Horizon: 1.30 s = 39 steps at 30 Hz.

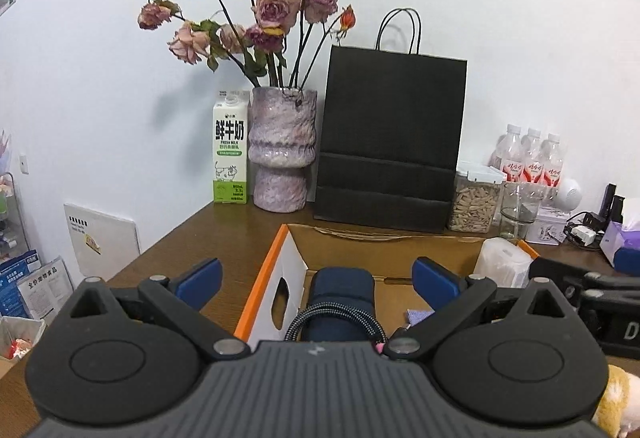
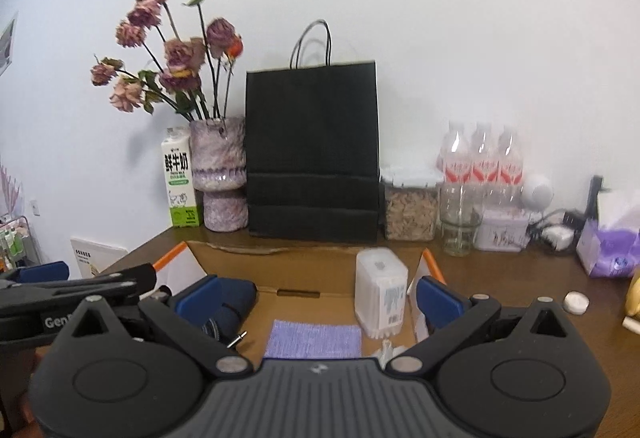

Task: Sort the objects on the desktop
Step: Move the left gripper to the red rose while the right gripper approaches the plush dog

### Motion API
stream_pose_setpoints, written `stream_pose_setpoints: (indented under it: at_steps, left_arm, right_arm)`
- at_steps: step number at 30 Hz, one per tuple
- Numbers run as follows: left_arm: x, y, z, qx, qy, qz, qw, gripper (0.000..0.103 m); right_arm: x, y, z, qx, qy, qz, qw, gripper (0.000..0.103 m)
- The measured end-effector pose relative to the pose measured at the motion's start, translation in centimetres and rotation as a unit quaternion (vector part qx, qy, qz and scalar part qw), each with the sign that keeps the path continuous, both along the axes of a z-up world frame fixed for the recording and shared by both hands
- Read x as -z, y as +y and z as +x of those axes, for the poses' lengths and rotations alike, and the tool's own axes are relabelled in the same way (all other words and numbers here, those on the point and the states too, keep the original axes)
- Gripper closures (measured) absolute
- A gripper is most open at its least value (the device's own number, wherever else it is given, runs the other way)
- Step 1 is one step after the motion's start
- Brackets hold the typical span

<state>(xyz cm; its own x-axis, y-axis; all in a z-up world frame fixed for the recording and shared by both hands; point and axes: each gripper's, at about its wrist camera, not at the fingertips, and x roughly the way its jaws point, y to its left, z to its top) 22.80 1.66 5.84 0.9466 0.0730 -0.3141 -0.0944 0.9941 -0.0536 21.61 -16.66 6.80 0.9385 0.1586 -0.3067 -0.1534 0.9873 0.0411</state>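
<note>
Both grippers' fingers spread wide, empty — left gripper (image 1: 316, 284) over navy pouch (image 1: 342, 296); right gripper (image 2: 316, 304) above cardboard box (image 2: 304, 266).

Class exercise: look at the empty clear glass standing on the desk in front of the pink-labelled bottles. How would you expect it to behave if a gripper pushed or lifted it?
The clear glass is probably fragile and rigid, being thin and transparent. Its smooth wall may slip between pads. It looks taller than wide and narrows toward its base, so a high push could tip it toward the tin beside it.
</note>
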Motion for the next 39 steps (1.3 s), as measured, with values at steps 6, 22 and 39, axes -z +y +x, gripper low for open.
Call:
stream_pose_setpoints:
  at_steps: [6,22,39]
  left_arm:
    - [-1.0,0.7,-3.1,0.006,-0.011,-0.007,0.9999,0.0]
    - [0.4,5.2,-10.6,-0.001,0.028,0.016,0.9995,0.0]
    - [5.0,7.8,-12.9,-0.004,0.11,0.028,0.9935,0.0]
  right_arm:
    - [-1.1,-0.6,-3.6,-0.021,-0.018,-0.003,1.0,0.0]
    - [2.0,-3.3,-12.1,-0.028,0.019,-0.031,0.999,0.0]
    - [6.9,-6.3,-13.8,0.003,0.1,-0.029,0.995,0.0]
